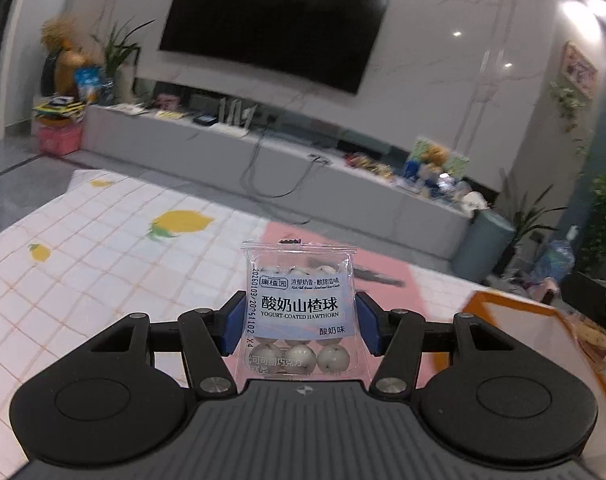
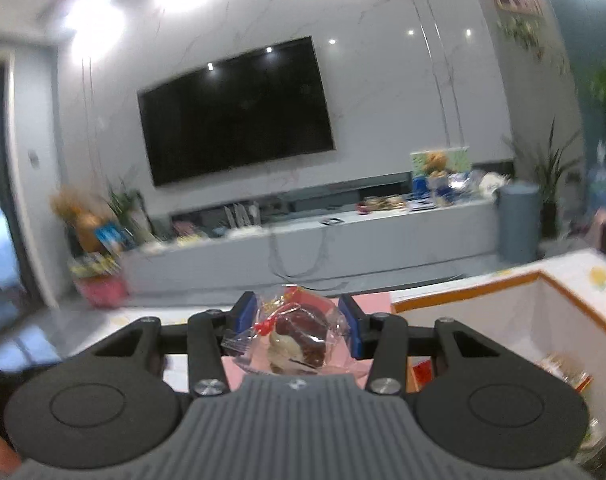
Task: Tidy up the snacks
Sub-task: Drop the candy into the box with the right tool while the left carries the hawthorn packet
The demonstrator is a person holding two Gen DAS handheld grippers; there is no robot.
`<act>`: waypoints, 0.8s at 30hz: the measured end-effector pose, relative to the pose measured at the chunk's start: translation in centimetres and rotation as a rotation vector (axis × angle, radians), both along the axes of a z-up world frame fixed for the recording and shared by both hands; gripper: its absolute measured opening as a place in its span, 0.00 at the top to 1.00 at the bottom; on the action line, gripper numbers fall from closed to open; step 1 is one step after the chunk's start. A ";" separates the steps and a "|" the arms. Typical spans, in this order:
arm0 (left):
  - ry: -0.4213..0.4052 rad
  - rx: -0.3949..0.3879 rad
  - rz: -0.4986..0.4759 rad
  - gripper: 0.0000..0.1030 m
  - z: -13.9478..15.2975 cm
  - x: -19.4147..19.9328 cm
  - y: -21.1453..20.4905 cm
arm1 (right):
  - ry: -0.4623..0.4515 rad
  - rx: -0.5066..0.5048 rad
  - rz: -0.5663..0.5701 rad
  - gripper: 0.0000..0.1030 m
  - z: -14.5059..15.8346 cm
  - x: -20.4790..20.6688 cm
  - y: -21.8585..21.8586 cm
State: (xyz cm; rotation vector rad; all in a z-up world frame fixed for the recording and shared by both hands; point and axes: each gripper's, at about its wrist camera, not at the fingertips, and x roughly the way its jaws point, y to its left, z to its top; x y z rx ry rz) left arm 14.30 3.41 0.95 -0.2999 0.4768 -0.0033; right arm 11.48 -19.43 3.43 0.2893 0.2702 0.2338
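Above the desk (image 1: 83,264) w/ lemon-print cloth, an orange-rimmed box (image 2: 543,308) sits at right. Left hand-held gripper (image 1: 299,320) clamps an upright yogurt-hawthorn pouch (image 1: 299,300) betw. blue pads. Right hand-held gripper (image 2: 299,320) grips a clear-wrapped choc. snack (image 2: 299,336), just left of box.

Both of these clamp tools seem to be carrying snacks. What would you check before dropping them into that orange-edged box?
1. Left hand-held gripper grips the clear yogurt-hawthorn packet by both edges: ok.
2. Right hand-held gripper pinches the clear-wrapped dark chocolate candy: ok.
3. White orange-rimmed box in sight, open-topped: ok.
4. Free room inside box: ok, bare wall visible.
5. Either snack above the box: not ok.
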 end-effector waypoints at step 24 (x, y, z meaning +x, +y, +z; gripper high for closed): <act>-0.104 0.118 -0.302 0.37 1.8 -1.8 -13.7 | 0.037 0.014 -0.213 0.57 -1.5 -1.7 -15.5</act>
